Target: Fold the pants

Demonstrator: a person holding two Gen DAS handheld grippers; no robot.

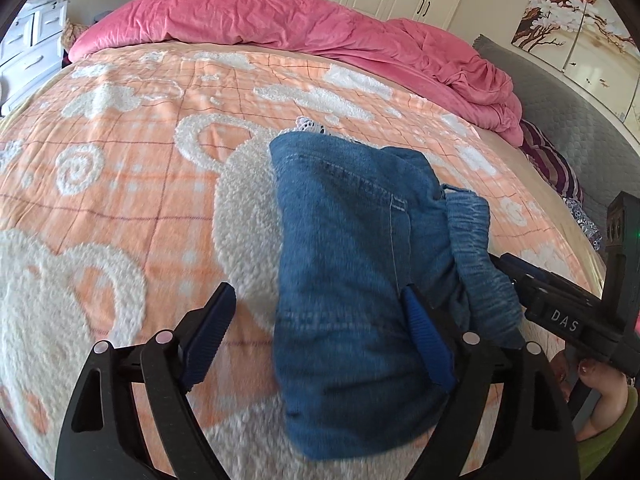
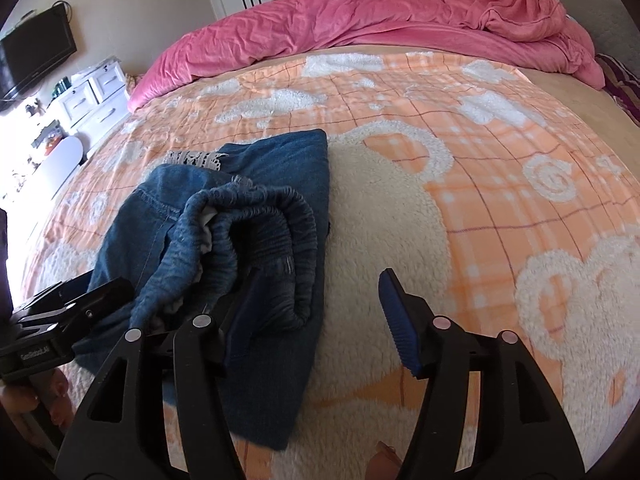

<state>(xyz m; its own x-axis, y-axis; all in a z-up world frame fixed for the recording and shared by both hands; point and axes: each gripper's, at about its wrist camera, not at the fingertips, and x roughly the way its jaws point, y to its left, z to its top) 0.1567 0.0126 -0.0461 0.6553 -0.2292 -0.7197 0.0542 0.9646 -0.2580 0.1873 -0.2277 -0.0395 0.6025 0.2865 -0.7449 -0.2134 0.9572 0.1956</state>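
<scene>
Fingers of the left gripper stand wide apart in the left wrist view, released — the blue pad on the right lies against the top of the pants, while the other pad hangs over the blanket and grips nothing. The pants are denim, folded into a thick bundle that lies on the orange-and-white fleecy blanket, just ahead of the gripper and a little right of centre. A gathered waistband bulges at the bundle's right side, and a strip of white lace peeks out at its far end. The right gripper reaches in from the right edge with its tips at the waistband; whether they touch it cannot be told from here. A pink duvet is heaped along the far side of the bed.

From the right wrist view, the right gripper is also parted — its left finger rests over the denim beside the curled waistband, its right finger hangs over bare blanket, and nothing is pinched between them. The pants sit left of centre, with the lace at the far end. Part of the left gripper's body shows at the lower left, close against the bundle, with a hand below it.
</scene>
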